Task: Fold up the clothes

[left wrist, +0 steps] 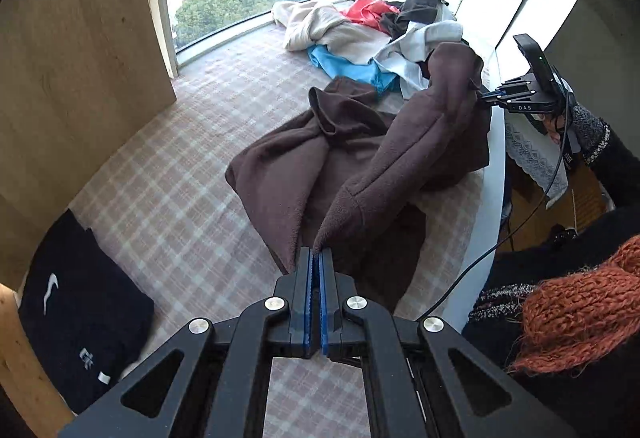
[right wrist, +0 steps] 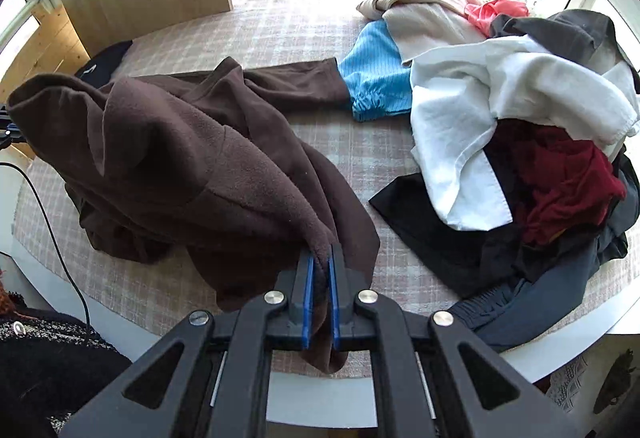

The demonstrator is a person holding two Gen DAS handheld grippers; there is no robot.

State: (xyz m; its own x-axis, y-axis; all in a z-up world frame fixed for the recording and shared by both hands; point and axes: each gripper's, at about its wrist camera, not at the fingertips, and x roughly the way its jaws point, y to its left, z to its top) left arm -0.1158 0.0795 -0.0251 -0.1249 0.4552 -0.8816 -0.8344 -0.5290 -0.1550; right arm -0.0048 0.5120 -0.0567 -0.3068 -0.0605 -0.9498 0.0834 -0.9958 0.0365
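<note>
Left wrist view: left gripper [left wrist: 316, 258] clamped on a corner of the brown fleece garment [left wrist: 304, 174], blue pads pressed together over the nap; right gripper [left wrist: 490, 98] visible at far right, pinching another part of the same garment at a raised fold. Two-point hold, judged a means of lifting one edge taut off the checked table cover [left wrist: 168, 198] so the cloth can be spread or doubled over. Remainder of the fleece slumped on the cover, twisted, one sleeve trailing toward the mixed clothes pile [left wrist: 372, 34] near the window. Folded dark navy garment with white logo [left wrist: 80, 318] lying flat at lower left, apart from the fleece. Right wrist view: right gripper [right wrist: 320, 270] closed on a thick bunch of brown fleece, a tail of it hanging below the pads. Fleece matte, plush, heavily creased, draped in a hump between the two holds; sleeve reaching the blue ribbed garment [right wrist: 372, 78]. White shirt [right wrist: 480, 106], dark red and black items heaped at right.
</note>
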